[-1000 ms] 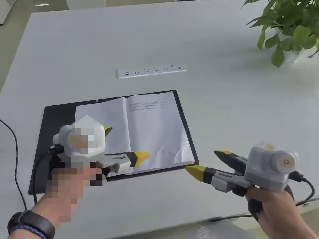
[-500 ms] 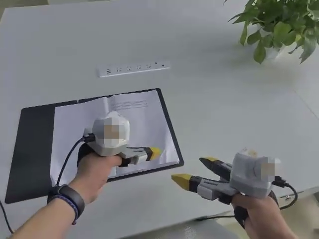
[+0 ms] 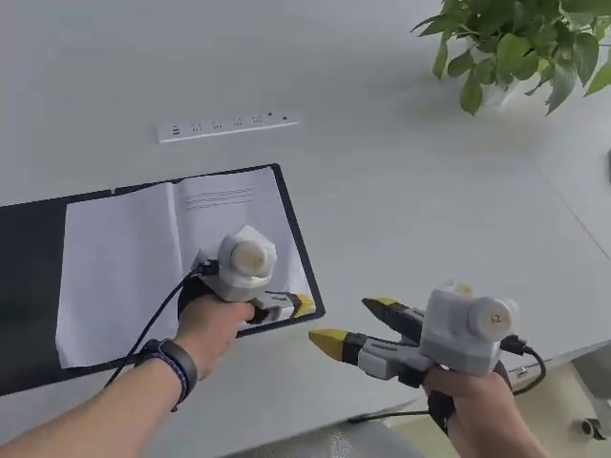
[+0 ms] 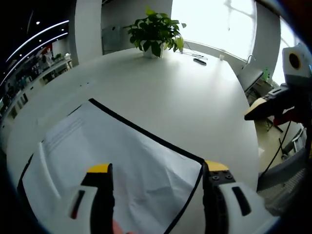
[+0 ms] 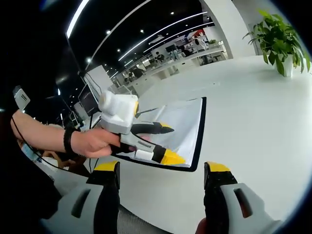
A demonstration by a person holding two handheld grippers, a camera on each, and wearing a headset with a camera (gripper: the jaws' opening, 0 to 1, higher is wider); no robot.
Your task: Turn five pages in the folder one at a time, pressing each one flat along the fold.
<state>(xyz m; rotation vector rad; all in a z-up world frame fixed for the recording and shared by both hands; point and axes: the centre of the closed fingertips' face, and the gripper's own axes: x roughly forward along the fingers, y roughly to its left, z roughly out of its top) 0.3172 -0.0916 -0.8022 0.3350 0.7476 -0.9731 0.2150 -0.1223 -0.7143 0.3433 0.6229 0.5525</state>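
The folder (image 3: 27, 277) lies open on the white counter (image 3: 401, 191), at the left of the head view, its black cover showing round two white pages. The right page (image 3: 234, 224) carries a few lines of print near its top. The fold (image 3: 178, 239) runs between it and the plain left page.

The left tool (image 3: 298, 304) sits at the folder's near right corner — its yellow-tipped jaws stand wide apart. In the left gripper view they straddle that corner, one over the page, the other over bare counter just past the black edge. Nothing is held between them (whether a tip touches the paper, I cannot tell). The hand holding it wears a dark wristband (image 3: 172, 361), and a black cable (image 3: 158, 320) trails back from the tool over the page.

The right tool (image 3: 353, 322) hovers over bare counter just right of that corner, near the left tool but apart from it. Its jaws are spread too, empty, pointing toward the folder. The right gripper view looks between them at the left tool and the folder's corner.

Further off, a white power strip (image 3: 227, 125) lies beyond the folder's far edge. A leafy plant (image 3: 516, 43) stands at the far right of the counter.
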